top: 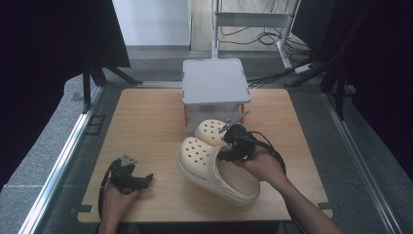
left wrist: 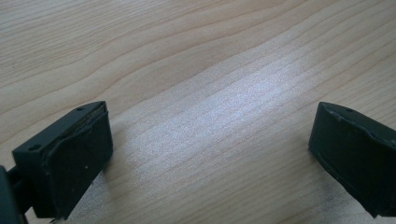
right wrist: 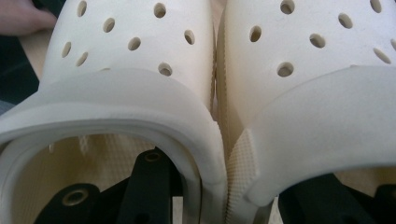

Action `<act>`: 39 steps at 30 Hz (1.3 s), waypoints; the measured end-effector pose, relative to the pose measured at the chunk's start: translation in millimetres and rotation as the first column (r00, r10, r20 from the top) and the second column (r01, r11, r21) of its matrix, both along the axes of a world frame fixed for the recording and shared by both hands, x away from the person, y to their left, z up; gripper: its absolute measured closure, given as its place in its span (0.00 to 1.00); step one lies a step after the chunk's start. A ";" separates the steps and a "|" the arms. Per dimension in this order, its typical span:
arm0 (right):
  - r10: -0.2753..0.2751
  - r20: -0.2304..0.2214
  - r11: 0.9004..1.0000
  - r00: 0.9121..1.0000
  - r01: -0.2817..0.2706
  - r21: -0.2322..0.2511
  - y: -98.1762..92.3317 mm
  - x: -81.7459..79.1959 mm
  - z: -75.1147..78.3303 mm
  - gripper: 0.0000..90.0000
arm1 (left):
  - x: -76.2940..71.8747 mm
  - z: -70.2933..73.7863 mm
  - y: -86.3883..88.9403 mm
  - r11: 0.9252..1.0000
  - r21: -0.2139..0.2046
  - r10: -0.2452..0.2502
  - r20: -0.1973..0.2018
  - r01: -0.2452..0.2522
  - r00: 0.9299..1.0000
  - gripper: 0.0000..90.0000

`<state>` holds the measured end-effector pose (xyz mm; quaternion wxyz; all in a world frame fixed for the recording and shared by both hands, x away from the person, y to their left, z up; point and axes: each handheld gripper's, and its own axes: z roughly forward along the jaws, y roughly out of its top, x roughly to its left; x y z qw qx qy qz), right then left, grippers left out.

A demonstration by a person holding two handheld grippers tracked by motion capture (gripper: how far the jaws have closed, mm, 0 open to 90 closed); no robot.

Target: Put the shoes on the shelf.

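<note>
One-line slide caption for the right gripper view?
Right tool pinches the two cream clogs together by their adjoining inner walls, one jaw inside each shoe.

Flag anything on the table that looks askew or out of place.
The pair of cream clogs sits tilted, pinched side by side by the right gripper, one jaw inside each shoe. The lidded box stands square. Nothing spilled or damaged.

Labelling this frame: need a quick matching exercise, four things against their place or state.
Things:
1. left gripper
2. right gripper
3. clogs
4. grey-lidded box

States:
A. far edge of the table
B. cream, side by side
C. open over bare wood
D. one jaw inside each clog, pinching their inner walls together

Pairs: 1-C, 2-D, 3-B, 4-A
</note>
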<state>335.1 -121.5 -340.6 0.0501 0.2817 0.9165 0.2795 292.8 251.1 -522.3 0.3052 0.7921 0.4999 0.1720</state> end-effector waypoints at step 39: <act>-0.327 0.055 0.945 0.943 0.328 0.003 32.0 114.6 78.3 0.73 | 0.6 0.0 -0.6 1.000 0.001 0.001 0.001 -0.001 1.000 0.00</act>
